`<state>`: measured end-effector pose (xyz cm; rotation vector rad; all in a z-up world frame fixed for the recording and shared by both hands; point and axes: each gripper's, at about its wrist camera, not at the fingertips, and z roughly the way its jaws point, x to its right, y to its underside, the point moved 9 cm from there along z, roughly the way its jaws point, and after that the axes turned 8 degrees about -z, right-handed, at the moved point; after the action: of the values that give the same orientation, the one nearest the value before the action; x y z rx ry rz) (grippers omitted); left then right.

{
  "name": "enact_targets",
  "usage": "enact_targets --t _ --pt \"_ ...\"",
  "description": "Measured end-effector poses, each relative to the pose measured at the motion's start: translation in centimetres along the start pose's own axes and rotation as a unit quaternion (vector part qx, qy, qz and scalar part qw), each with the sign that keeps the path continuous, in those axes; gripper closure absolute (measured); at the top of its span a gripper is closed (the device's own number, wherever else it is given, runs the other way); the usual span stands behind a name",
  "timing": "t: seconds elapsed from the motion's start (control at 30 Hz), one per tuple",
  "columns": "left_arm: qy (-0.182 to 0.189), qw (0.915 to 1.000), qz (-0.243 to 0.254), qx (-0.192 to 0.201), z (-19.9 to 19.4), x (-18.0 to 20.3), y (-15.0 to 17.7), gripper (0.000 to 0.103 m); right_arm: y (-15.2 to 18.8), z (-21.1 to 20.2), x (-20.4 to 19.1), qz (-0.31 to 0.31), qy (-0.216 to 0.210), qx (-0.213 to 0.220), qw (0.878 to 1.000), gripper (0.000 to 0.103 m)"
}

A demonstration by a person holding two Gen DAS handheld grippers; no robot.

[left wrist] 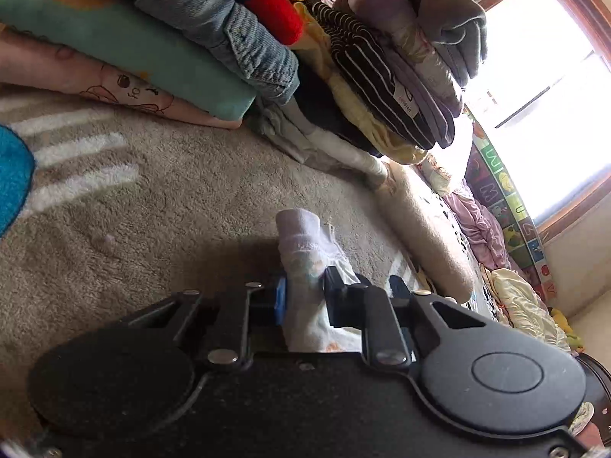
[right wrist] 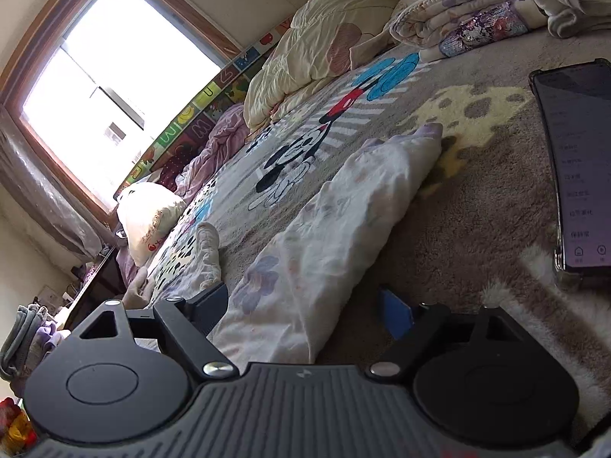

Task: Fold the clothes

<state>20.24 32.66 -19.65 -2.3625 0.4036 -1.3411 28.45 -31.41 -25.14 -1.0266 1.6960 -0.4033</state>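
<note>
Left wrist view: your left gripper point(left wrist: 303, 297) pinches the soft white garment point(left wrist: 305, 252); your right gripper point(right wrist: 301, 311) straddles its crumpled cotton point(right wrist: 332, 229), fingers spread.

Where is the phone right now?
In the right wrist view, the phone lies on the carpet at the right edge, right of the white floral garment.

Both wrist views skim low over the blanket point(left wrist: 172, 198), sharing the window point(right wrist: 114, 76).

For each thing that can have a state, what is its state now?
left gripper: shut on white garment
white garment: folded long, lying on the blanket
right gripper: open around garment
phone: screen lit
clothes stack: folded, piled
</note>
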Motion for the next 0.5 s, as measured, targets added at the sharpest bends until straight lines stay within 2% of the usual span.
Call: enact_targets --t 0.1,0.3,0.4,0.5 --pt "0.021 0.9981 0.055 0.014 -1.3 2.8 0.5 0.096 -0.1 0.2 0.0 0.002 -0.002 0.003 1.0 0.019" --pt "0.062 0.9858 0.147 0.05 -4.0 9.5 2.7 0.096 -0.6 0.5 0.2 0.02 -0.01 0.005 1.0 0.018" --pt "0.081 0.9759 0.194 0.06 -4.7 13.1 4.6 0.096 -0.8 0.5 0.4 0.028 -0.013 0.004 1.0 0.018" --pt "0.104 0.9617 0.247 0.058 -5.0 16.9 7.3 0.096 -1.0 0.5 0.6 0.036 -0.018 0.002 0.999 0.018"
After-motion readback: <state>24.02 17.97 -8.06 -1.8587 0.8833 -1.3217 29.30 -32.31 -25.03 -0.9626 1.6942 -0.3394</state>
